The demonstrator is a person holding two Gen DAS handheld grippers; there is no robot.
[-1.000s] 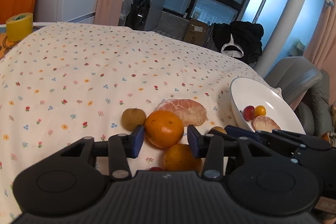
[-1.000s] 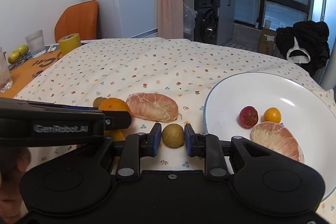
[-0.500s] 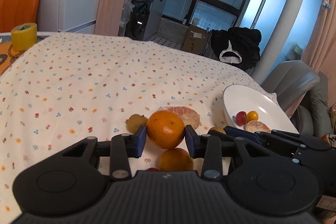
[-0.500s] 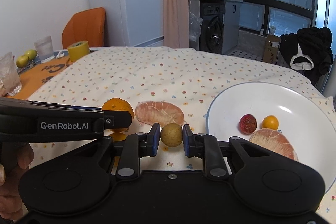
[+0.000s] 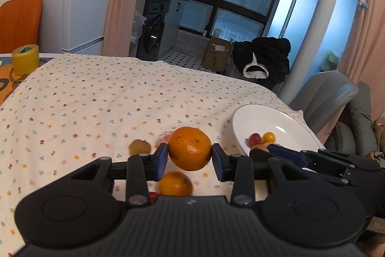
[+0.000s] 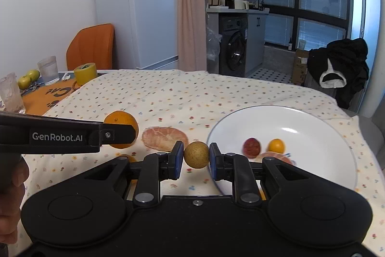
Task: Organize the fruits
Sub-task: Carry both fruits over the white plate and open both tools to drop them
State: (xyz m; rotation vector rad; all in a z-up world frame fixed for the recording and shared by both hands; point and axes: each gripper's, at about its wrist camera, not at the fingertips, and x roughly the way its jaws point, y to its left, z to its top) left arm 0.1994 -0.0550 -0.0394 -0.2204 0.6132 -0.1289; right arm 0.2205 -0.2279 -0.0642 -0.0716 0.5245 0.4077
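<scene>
lifting now: both tongs have risen off the flowered bench, left tongs clenched on the big round orange, right tongs grasping a small brown-yellow round fruit, near the white plate.

Both grippers are matte black plastic: the right gripper and left gripper carry blue pads at twelve o'clock, silver screws, ribbed housing, and white "GenRobot.AI" lettering at nine o'clock.
</scene>
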